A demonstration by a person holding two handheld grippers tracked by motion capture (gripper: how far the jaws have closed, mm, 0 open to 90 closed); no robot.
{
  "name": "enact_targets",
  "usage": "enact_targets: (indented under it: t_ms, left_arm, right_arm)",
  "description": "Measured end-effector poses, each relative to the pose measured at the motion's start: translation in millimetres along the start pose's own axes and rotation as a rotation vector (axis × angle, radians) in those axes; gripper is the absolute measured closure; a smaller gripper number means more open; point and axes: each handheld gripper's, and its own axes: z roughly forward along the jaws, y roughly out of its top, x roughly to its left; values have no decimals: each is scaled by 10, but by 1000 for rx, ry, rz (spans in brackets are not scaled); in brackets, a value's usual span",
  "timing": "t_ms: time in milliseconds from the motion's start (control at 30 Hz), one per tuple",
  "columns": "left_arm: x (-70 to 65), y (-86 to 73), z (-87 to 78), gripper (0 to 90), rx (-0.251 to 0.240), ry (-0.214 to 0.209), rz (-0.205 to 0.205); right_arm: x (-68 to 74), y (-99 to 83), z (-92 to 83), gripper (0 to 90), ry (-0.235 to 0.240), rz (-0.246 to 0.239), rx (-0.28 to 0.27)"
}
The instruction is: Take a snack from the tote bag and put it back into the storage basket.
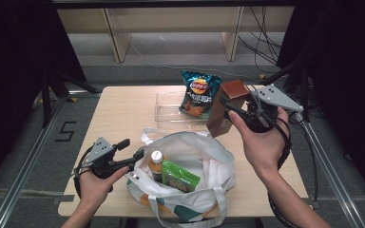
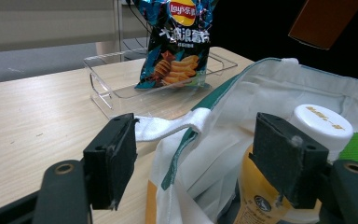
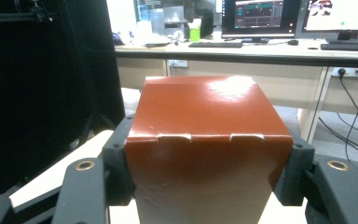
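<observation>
High view: the right gripper clamps a brown carton near its top; the carton is lifted clear of the table, just beside the clear tray holding the chip bag. The left gripper rests with jaws spread at the rim of the white tote bag, which contains a bottle and a green packet.

Left gripper view: the jaws stand released, with the tote's rim and a strap between them; neither pad presses on the fabric.

Right gripper view: the carton sits squarely between both pads, firmly grasped.

Judgement: unpacking is partly done; the carton awaits placement, and two items remain bagged.
</observation>
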Motion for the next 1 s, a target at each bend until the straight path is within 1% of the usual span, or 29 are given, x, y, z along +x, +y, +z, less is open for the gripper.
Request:
enact_targets:
  t_ms: [67, 100, 167, 200, 333, 367, 433, 467, 500, 533, 567, 600, 667, 733, 767, 800, 867, 900, 933, 967, 1000]
  left_arm:
    - [1, 1, -2, 300, -1, 0, -1]
    - [1, 1, -3, 299, -1, 1, -2]
    - [1, 2, -4, 300, -2, 0, -2]
    - [2, 2, -4, 299, -2, 0, -2]
    - [6, 0, -3, 299, -4, -1, -3]
    - [7, 1, -3, 299, -3, -1, -2]
    - [5, 2, -4, 300, -4, 0, -1]
    - [2, 2, -5, 300, -3, 0, -3]
    - [-1, 2, -5, 300, -3, -1, -3]
    - [-2, 1, -5, 299, -3, -1, -4]
    - [0, 1, -5, 299, -2, -1, -3]
    - [2, 0, -5, 299, -2, -1, -3]
    - [7, 0, -6, 299, -3, 0, -3]
    - [6, 0, -9, 299, -3, 2, -5]
    - [6, 0, -9, 300, -4, 1, -4]
    - [4, 0, -8, 299, -4, 0, -4]
    - [3, 0, -8, 299, -3, -1, -4]
    - [2, 0, -9, 299, -1, -1, -2]
    - [1, 1, -10, 299, -1, -1, -1]
    - [0, 2, -10, 299, -2, -1, -1]
    - [3, 0, -3, 299, -9, -10, -5]
  right_arm:
    - [2, 1, 15, 391, -4, 11, 4]
    - [-6, 2, 22, 391, -6, 4, 6]
    - [-10, -4, 43, 391, -4, 6, 7]
    - [-20, -7, 55, 391, -10, -3, 6]
    - [-23, -13, 84, 391, -10, 4, 7]
    - [-21, -11, 94, 391, -18, 10, 13]
    - [-25, -10, 117, 391, -17, 2, 7]
    - [-34, -9, 129, 391, -20, -10, 6]
    - [-24, -8, 137, 391, -17, 9, 11]
    - [-24, -9, 147, 391, -26, 12, 14]
    - [-29, -5, 163, 391, -23, -1, 5]
    - [-27, -1, 169, 391, -25, 4, 9]
    - [-36, -1, 195, 391, -24, -4, 7]
    - [-27, -3, 207, 391, -30, 16, 17]
    - [-43, -5, 224, 391, -29, -3, 6]
    - [-39, -6, 228, 391, -39, 12, 14]
    - [-44, -7, 242, 391, -36, 4, 18]
    - [-29, -10, 246, 391, -38, 27, 26]
    - [-49, -10, 260, 391, -35, 4, 23]
    - [-47, -15, 273, 391, -33, 11, 25]
    - [-52, -16, 284, 391, -39, 3, 25]
